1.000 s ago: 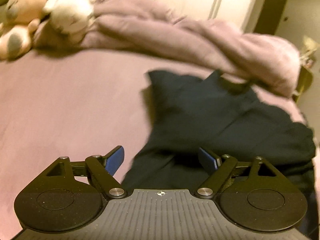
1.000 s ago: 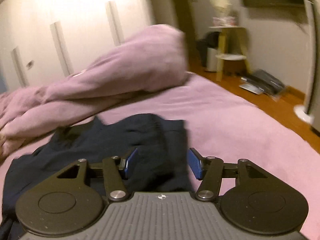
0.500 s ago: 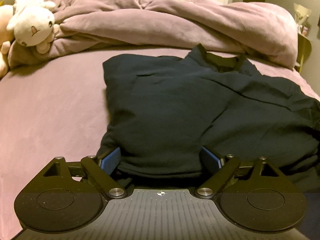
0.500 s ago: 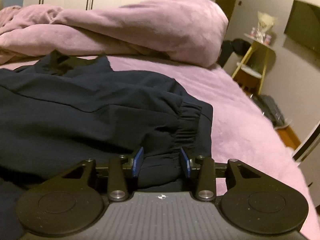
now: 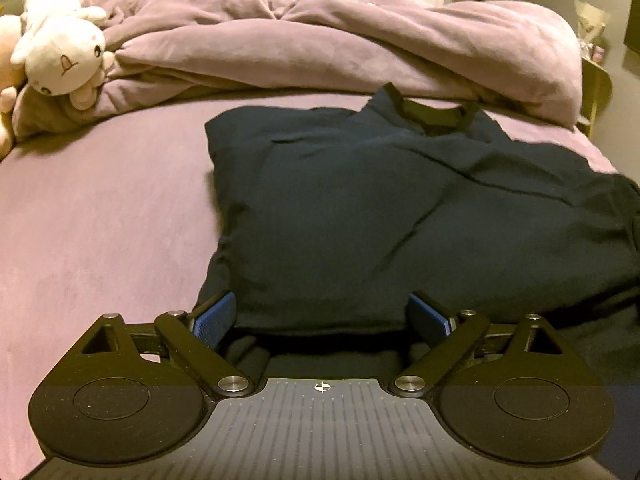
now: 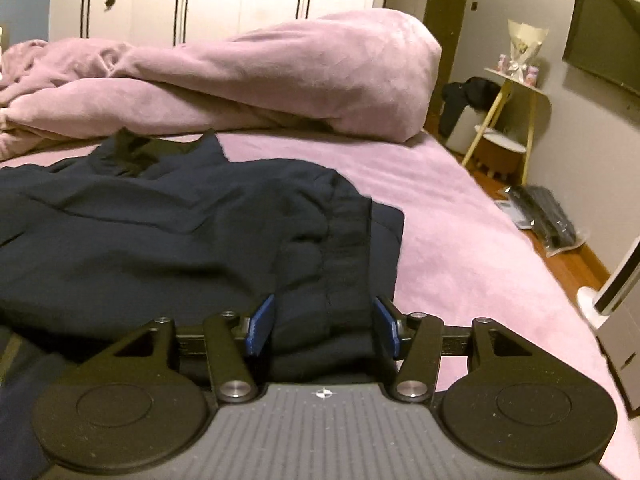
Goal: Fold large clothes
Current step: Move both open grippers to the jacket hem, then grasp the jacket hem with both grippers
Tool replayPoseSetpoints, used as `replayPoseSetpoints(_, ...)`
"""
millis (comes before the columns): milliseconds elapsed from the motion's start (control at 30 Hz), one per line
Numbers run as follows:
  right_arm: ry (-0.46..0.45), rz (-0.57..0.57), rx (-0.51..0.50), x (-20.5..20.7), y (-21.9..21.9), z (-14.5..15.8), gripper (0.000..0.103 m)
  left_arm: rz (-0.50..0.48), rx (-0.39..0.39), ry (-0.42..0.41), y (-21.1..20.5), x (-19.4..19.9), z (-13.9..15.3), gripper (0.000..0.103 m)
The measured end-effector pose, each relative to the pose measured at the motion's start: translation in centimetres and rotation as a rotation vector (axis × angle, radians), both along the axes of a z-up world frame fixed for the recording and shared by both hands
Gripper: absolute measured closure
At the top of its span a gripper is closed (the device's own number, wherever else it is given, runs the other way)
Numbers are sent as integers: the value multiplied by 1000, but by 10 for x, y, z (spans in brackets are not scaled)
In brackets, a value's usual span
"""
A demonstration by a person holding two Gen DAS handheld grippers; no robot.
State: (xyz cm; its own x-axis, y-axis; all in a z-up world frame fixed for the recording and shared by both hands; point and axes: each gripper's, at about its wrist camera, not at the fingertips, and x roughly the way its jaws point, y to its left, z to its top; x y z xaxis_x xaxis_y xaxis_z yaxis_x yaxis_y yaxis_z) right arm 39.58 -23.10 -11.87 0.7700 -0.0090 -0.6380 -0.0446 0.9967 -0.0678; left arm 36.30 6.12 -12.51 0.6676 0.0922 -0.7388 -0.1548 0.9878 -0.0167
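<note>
A dark navy sweatshirt (image 5: pixel 360 208) lies folded on the purple bed sheet (image 5: pixel 100 220), its collar (image 5: pixel 432 110) at the far end. My left gripper (image 5: pixel 323 316) is low at the near folded edge. Its jaws are opening wide, with the fold lying loose between the blue pads (image 5: pixel 214 318). In the right wrist view the same sweatshirt (image 6: pixel 160 232) shows a ribbed cuff (image 6: pixel 344 236) folded on top. My right gripper (image 6: pixel 324 328) straddles that sleeve end, and its jaws are opening with the fabric still between the pads (image 6: pixel 262 326).
A heaped purple duvet (image 5: pixel 320 48) fills the far end of the bed, with plush toys (image 5: pixel 60 56) at its left. Off the bed's right edge are a small side table (image 6: pixel 508 92), a wooden floor and a bagged item (image 6: pixel 544 216). Bare sheet lies left of the sweatshirt.
Both grippers came down to the sweatshirt's near edge as the folded part settled flat. The right jaws narrowed around the cuffed sleeve, then widened. The left jaws spread a little wider.
</note>
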Motion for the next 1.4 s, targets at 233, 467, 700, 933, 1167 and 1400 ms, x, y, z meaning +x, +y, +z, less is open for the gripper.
replayPoseSetpoints(233, 54, -3, -36, 9, 6, -18, 49, -28, 84, 29, -14, 3, -10, 7)
replayPoseSetpoints(467, 65, 30, -89, 5, 13, -21, 48, -22, 120, 84, -18, -1, -10, 7)
replayPoseSetpoints(700, 185, 0, -29, -33, -5, -16, 44, 50, 52, 132, 5, -46, 2, 10)
replayPoseSetpoints(933, 160, -3, 161, -172, -44, -2, 23, 44, -130, 46, 24, -164, 34, 7)
replayPoseSetpoints(1167, 184, 6, 200, -272, -61, -3, 6, 112, -205, 60, 46, -259, 38, 7)
replayPoseSetpoints(1400, 248, 9, 240, -291, -87, -12, 6, 176, -237, 99, 70, -303, 36, 7)
